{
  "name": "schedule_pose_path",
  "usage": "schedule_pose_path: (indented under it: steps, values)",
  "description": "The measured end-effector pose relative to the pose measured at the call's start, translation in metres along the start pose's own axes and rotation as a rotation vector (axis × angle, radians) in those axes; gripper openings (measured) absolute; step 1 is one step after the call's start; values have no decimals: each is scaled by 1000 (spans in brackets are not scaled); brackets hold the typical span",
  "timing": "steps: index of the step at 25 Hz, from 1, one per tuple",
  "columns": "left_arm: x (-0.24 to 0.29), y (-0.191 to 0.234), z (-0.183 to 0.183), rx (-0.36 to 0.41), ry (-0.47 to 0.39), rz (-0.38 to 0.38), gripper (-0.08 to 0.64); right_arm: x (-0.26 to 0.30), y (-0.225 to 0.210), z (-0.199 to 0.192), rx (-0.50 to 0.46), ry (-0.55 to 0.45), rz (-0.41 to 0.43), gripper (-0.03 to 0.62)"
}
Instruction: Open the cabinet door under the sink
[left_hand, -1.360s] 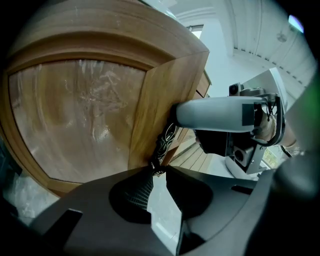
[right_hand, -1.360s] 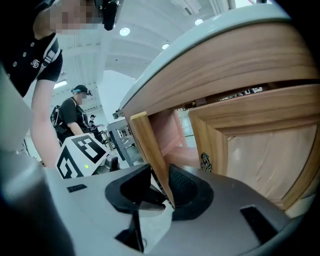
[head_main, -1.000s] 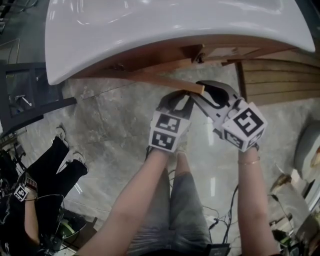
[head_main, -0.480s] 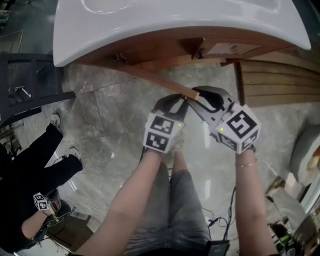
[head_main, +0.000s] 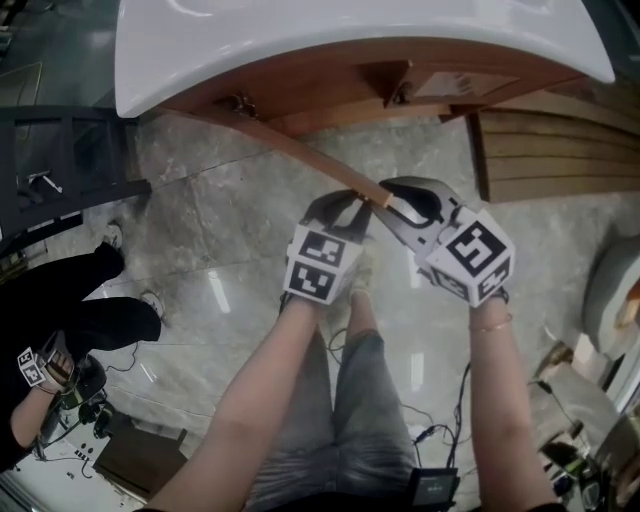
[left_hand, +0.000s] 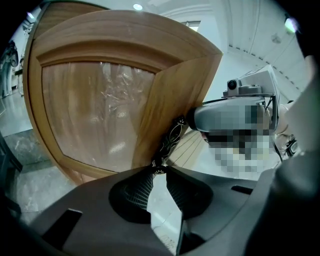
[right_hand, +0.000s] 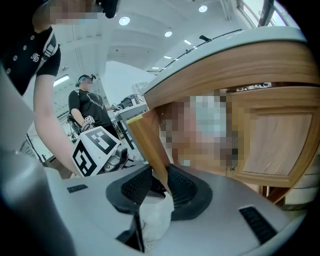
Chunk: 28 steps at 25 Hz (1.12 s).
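Under the white sink (head_main: 350, 30) the wooden cabinet door (head_main: 300, 150) stands swung out towards me, hinged at the left. In the left gripper view the door (left_hand: 100, 100) shows a glazed panel and an ornate dark metal handle (left_hand: 172, 135) on its free edge. My left gripper (head_main: 352, 208) (left_hand: 159, 170) is shut on the lower tip of that handle. My right gripper (head_main: 395, 205) (right_hand: 159, 187) has the door's free edge (right_hand: 147, 140) between its pads; its jaws have just been closing on it. Both grippers meet at the door's free end.
A second cabinet door (right_hand: 270, 140) stays closed to the right. Stacked wooden slats (head_main: 560, 150) lie on the floor at the right, a dark metal frame (head_main: 60, 180) at the left. A person in black (head_main: 60, 330) crouches at lower left. Cables (head_main: 440, 440) trail by my legs.
The door has swung further out from the cabinet. Both grippers have come towards me with its free end. The person at lower left has shifted.
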<state>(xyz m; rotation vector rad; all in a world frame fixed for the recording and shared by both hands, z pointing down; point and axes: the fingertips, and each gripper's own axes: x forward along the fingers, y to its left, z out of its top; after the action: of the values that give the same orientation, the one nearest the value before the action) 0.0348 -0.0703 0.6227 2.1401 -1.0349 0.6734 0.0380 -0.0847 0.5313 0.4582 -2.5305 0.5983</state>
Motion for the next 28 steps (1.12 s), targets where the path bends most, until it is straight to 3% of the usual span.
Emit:
schedule_pose_path:
  steps: [17, 28]
  values:
    - [-53, 7, -58, 72, 84, -52, 86, 17, 75, -23, 57, 6, 61, 104]
    - [-82, 26, -83, 65, 102, -30, 84, 39, 111, -27, 60, 28, 118, 104]
